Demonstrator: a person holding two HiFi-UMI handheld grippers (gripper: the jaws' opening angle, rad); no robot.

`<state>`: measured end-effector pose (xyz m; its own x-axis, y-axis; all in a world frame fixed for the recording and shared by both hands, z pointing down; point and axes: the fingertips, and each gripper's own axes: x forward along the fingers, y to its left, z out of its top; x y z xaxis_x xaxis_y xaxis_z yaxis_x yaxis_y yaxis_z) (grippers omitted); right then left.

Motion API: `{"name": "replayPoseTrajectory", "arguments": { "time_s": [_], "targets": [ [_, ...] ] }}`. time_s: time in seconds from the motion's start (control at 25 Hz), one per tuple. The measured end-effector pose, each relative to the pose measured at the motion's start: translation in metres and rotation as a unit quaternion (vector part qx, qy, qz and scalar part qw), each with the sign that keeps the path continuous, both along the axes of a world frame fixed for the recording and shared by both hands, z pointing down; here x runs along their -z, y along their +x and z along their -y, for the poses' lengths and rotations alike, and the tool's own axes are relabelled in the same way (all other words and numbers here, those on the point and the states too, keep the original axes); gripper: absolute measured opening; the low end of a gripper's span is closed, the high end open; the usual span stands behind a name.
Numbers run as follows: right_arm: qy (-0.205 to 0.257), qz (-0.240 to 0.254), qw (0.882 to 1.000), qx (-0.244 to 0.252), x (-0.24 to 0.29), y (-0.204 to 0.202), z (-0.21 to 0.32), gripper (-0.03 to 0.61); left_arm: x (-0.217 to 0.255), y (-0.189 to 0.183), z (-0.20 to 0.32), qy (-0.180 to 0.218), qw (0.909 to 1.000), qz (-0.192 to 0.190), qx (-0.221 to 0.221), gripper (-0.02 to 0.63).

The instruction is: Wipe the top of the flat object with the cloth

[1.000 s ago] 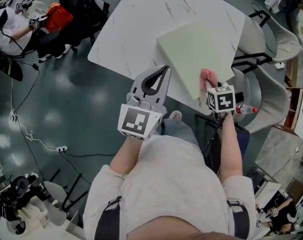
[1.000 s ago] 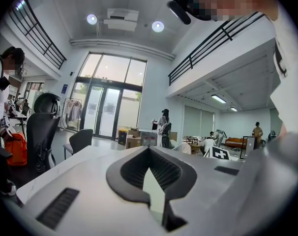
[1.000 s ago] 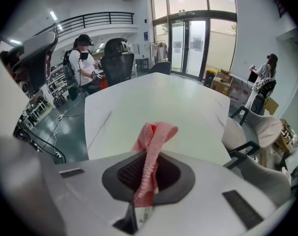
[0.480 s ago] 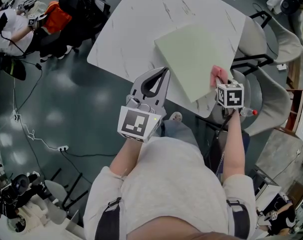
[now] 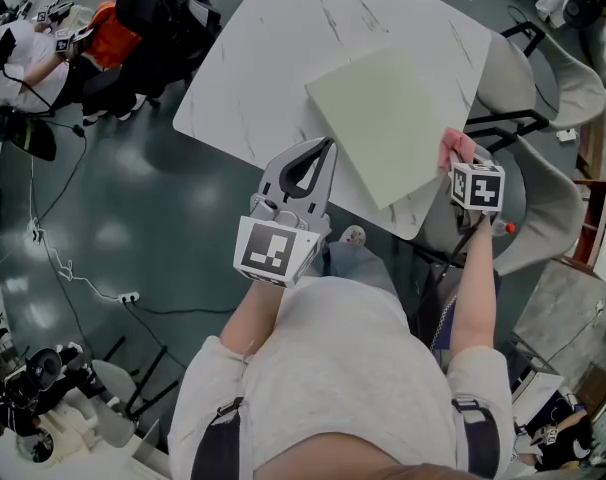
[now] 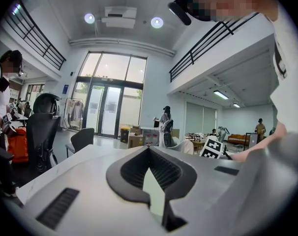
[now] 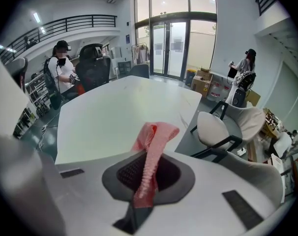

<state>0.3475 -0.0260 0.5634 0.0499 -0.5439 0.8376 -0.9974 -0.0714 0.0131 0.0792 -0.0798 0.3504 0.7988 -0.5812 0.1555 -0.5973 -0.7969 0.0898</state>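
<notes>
now: one cloth (image 7: 158,132) in right claw (image 7: 150,163); one board (image 5: 388,123)

Head view overhead; right gripper view shares table (image 5: 283,58).

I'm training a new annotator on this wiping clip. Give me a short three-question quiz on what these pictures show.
1. Which gripper holds the pink cloth?
2. True or false: the cloth rests at the middle of the green board.
3. On the left gripper, the fingers are: A) wide apart; B) together, holding nothing; C) closed on the board.
Key: 1. The right gripper. 2. False: it is at the board's edge, by a corner. 3. B.
</notes>
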Motion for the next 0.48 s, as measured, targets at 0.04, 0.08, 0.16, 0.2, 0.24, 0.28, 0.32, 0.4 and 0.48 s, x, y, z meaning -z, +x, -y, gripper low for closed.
{"name": "replayPoseTrajectory", "arguments": {
  "time_s": [0.04,0.08,0.16,0.2,0.24,0.28,0.32,0.4,0.48],
  "targets": [
    [0.001,0.0,1.0,-0.002,0.0,0.0027,0.0001,0.028,-0.0002,0.0004,0.0,0.0,1.0,0.001,0.001,0.012],
    [0.002,0.001,1.0,-0.004,0.0001,0.0049,0.0001,0.028,-0.0002,0.0007,-0.0001,-0.001,1.0,0.002,0.002,0.012],
    [0.004,0.002,1.0,-0.009,0.0002,0.0075,0.0,0.028,0.0002,0.0003,-0.0007,0.0,1.0,0.002,0.003,0.012],
    [0.005,0.002,1.0,-0.013,0.0002,0.0083,-0.0002,0.028,0.0003,-0.0001,-0.0012,0.001,1.0,0.002,0.003,0.012],
    [0.007,0.002,1.0,-0.016,-0.0001,0.009,-0.0003,0.028,-0.0001,-0.0003,-0.0016,0.002,1.0,0.003,0.003,0.012],
    [0.007,0.002,1.0,-0.018,-0.0008,0.0093,-0.0003,0.028,-0.0011,-0.0002,-0.0018,0.002,1.0,0.003,0.002,0.012],
    [0.007,0.001,1.0,-0.018,-0.0017,0.0092,-0.0005,0.028,-0.0021,0.0004,-0.0018,0.001,1.0,0.003,0.001,0.012],
    [0.005,-0.003,1.0,-0.018,-0.0028,0.0086,-0.0004,0.028,-0.0024,0.0025,-0.0014,0.002,1.0,0.001,-0.003,0.012],
    [0.006,-0.007,1.0,-0.018,-0.0015,0.0084,0.0006,0.028,-0.0012,0.0048,-0.001,0.003,1.0,0.0,-0.007,0.012]
  ]
}}
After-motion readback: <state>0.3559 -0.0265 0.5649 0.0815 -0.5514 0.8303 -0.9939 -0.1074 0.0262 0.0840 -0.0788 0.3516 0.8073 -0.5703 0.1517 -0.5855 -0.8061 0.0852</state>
